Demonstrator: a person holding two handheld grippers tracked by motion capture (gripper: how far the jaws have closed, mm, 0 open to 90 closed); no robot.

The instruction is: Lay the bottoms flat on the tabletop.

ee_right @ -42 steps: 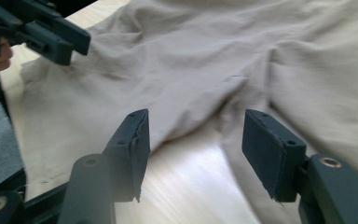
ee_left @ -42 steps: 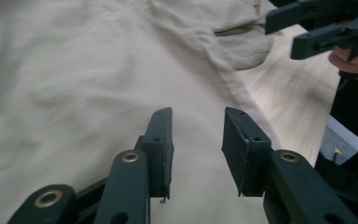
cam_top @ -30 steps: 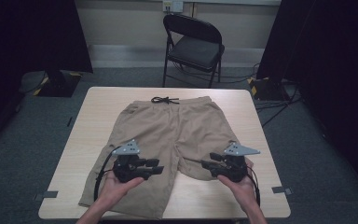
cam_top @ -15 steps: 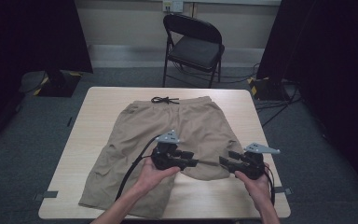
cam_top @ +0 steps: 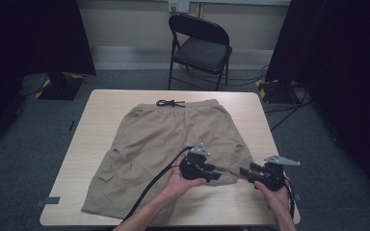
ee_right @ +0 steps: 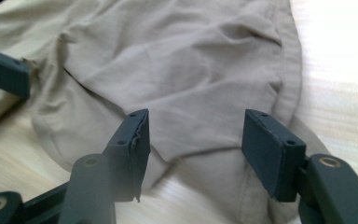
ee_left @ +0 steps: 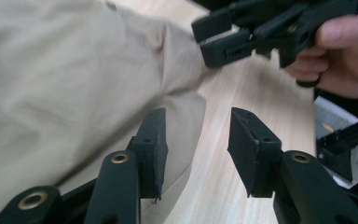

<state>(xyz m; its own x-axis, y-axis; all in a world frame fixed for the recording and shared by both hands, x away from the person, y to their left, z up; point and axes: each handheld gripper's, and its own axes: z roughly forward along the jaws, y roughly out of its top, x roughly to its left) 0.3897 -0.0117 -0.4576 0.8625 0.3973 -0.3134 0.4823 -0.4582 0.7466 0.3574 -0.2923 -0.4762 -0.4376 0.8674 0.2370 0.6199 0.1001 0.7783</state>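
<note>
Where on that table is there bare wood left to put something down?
The table is bare along its left side beside the shorts, in a narrow strip behind the waistband, and down the right edge. The near right part is crowded: the left gripper and right gripper meet there at the hem.
</note>
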